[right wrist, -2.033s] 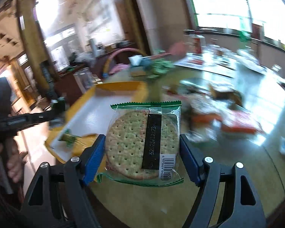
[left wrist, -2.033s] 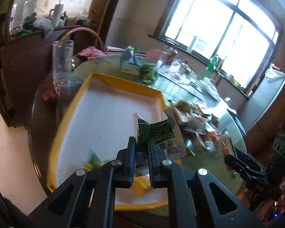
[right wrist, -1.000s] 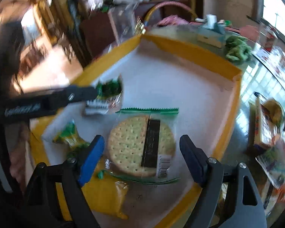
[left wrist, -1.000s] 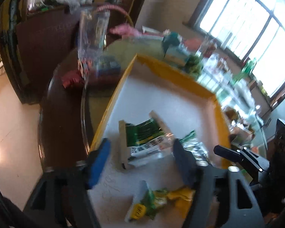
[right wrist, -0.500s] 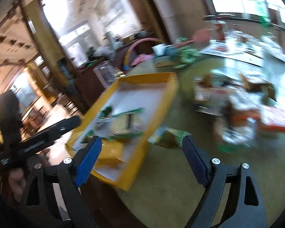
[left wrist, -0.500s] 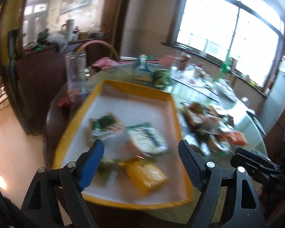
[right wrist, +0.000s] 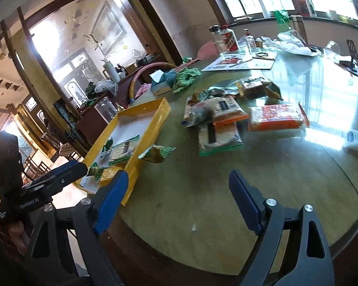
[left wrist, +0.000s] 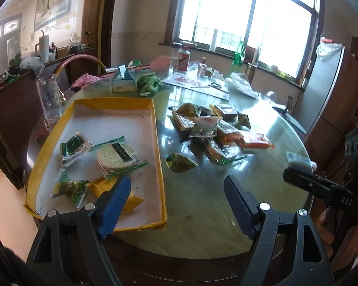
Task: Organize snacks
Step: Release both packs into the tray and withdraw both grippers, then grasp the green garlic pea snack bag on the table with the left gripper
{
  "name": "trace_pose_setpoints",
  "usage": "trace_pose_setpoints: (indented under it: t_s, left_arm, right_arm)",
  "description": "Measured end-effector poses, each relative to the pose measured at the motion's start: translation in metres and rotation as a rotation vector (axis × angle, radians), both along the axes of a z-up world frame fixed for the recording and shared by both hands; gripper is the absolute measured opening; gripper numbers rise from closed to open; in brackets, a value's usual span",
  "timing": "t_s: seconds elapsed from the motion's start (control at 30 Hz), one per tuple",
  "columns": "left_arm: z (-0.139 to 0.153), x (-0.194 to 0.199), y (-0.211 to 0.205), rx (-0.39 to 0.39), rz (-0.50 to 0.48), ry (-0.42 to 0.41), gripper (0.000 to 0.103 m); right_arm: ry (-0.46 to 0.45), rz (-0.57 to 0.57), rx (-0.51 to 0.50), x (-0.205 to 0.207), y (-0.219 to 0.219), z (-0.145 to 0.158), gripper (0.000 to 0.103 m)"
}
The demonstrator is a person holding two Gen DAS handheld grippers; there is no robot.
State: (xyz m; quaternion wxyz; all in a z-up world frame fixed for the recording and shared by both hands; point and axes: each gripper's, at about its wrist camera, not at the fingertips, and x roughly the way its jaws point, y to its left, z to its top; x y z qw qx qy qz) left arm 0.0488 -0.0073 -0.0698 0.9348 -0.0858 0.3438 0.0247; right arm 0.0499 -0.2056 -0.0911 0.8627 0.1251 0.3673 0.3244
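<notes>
left gripper (left wrist: 176,200) fingers apart | right gripper (right wrist: 179,200) fingers apart | cracker pack (left wrist: 118,156) in tray (left wrist: 158,143)

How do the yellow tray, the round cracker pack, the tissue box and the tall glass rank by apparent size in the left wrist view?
1. yellow tray, clearly the largest.
2-4. tall glass, round cracker pack and tissue box look too similar to rank; the cracker pack also lies nearer the camera.
</notes>
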Motion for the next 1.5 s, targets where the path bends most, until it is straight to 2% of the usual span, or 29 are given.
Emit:
trace_pose_setpoints:
  t_s: [0.13,0.3,0.4,0.5,0.57,0.8,0.87,0.93,1.0,1.07,1.13,1.27,1.4,1.43,1.5]
  left_arm:
    - [-0.007,0.004,-0.002,-0.011,-0.009,0.017,0.081]
    - [-0.014,0.024,-0.014,0.04,-0.053,0.072,0.08]
    - [-0.024,0.053,-0.023,0.098,-0.117,0.154,0.08]
    - [-0.032,0.078,-0.03,0.185,-0.162,0.199,0.08]
    - [-0.036,0.097,-0.035,0.235,-0.227,0.227,0.08]
    - [-0.06,0.144,-0.041,0.254,-0.372,0.399,0.08]
    - [-0.071,0.153,-0.041,0.258,-0.364,0.455,0.08]
    - [-0.074,0.154,-0.044,0.284,-0.361,0.455,0.08]
    - [-0.069,0.148,-0.046,0.219,-0.392,0.455,0.08]
    - [-0.061,0.139,-0.047,0.088,-0.466,0.457,0.08]
    - [-0.056,0.133,-0.048,0.022,-0.506,0.459,0.08]
    - [-0.051,0.132,-0.041,0.039,-0.423,0.448,0.08]
    - [-0.058,0.132,-0.044,0.039,-0.448,0.461,0.08]
    - [-0.06,0.132,-0.045,0.028,-0.455,0.46,0.08]
    - [-0.064,0.125,-0.047,-0.045,-0.488,0.48,0.08]
  right_arm:
    - [0.024,-0.004,0.005,0.006,-0.003,-0.01,0.083]
    - [0.045,0.006,0.005,0.012,-0.003,-0.02,0.083]
    - [0.056,0.007,0.003,0.017,-0.001,-0.025,0.083]
    - [0.075,0.01,0.004,0.023,0.001,-0.032,0.083]
    - [0.086,0.008,0.008,0.027,0.001,-0.037,0.083]
    - [0.11,-0.002,0.026,0.036,-0.004,-0.046,0.083]
    - [0.113,-0.003,0.029,0.037,-0.006,-0.047,0.083]
    - [0.116,-0.008,0.034,0.038,-0.009,-0.048,0.083]
    - [0.119,-0.012,0.038,0.038,-0.013,-0.049,0.083]
    - [0.119,-0.019,0.039,0.039,-0.015,-0.049,0.083]
    - [0.125,-0.028,0.043,0.04,-0.019,-0.05,0.083]
    - [0.133,-0.044,0.05,0.041,-0.023,-0.052,0.083]
    - [0.134,-0.052,0.049,0.043,-0.026,-0.052,0.083]
    - [0.132,-0.052,0.049,0.043,-0.027,-0.051,0.083]
    - [0.131,-0.058,0.047,0.042,-0.028,-0.051,0.083]
